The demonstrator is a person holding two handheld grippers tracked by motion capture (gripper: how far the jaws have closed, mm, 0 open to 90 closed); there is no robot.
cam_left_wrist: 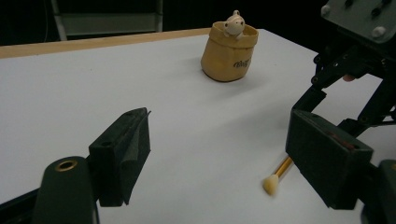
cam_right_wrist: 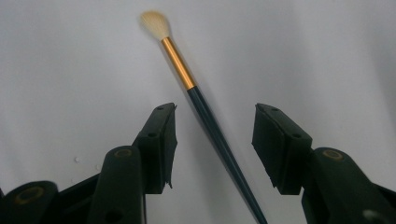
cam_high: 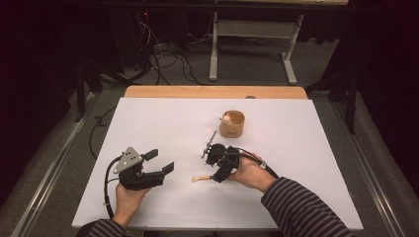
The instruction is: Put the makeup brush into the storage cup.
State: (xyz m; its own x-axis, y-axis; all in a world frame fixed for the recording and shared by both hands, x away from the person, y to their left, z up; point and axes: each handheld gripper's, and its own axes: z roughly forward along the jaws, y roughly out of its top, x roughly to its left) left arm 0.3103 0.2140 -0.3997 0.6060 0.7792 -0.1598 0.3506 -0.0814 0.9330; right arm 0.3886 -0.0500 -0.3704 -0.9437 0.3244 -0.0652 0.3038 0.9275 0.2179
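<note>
- Lying flat on the white table sheet (cam_high: 163, 123), the brush (cam_right_wrist: 205, 112) is found between the jaws of the right gripper (cam_right_wrist: 212, 140), its pale bristle tip (cam_high: 196, 178) pointing toward the person's left, well apart from the tan pouch (cam_high: 232, 124) that stands farther back with a small figure in it
- The brush is judged to be light and stiff along its dark, tapering handle, smooth enough to slip or roll under a careless pinch, with soft bristles that would be crushed if squeezed
- The dark handle just below the gold ferrule (cam_right_wrist: 178, 63) is judged the best place to be gripped, since the tuft is kept clear and the shaft is thickest there
- The right gripper's jaws are seen spread on either side of the handle, neither pad touching it; nothing is pinched yet
- The right hand (cam_high: 252, 173) is held low over the sheet, the gripper angled down and toward the left of the high view
- The left gripper (cam_high: 160, 160) is held apart from the brush, jaws spread wide and empty, resting in the left hand (cam_high: 129, 197) near the sheet's front edge
</note>
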